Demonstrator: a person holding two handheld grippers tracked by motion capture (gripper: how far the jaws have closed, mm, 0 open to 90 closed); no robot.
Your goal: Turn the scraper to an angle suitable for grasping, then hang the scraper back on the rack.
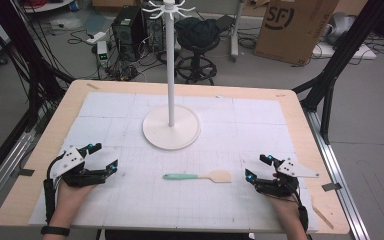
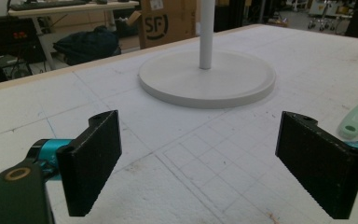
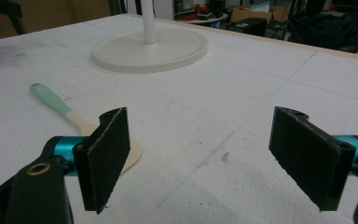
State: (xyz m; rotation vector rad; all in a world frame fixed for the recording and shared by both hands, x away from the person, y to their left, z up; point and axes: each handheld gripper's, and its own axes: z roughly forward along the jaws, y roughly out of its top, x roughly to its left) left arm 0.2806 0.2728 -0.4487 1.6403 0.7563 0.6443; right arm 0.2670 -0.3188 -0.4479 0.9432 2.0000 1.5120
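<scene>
Between the two hands, near the front edge of the tabletop (image 1: 260, 107), lies a spatula (image 1: 198, 176) with a mint-green handle and a pale wooden blade, flat on the white gridded mat, its handle toward the person's left and its blade toward the right. Nothing holds it: the right tongs (image 1: 258, 167) rest just beside the blade end with both jaws spread wide and nothing between them, and in the right gripper view the blade lies partly behind one jaw, so whether it touches cannot be told. The left tongs (image 1: 104, 156) rest farther from the handle end, equally wide open and empty. Behind the spatula, well apart from it, stands a white hanging stand (image 1: 171, 65) on a round base, its hooks at the top bare. Judged from this, the work has barely started: the spatula still has to be gripped, lifted and probably hung on a hook.
</scene>
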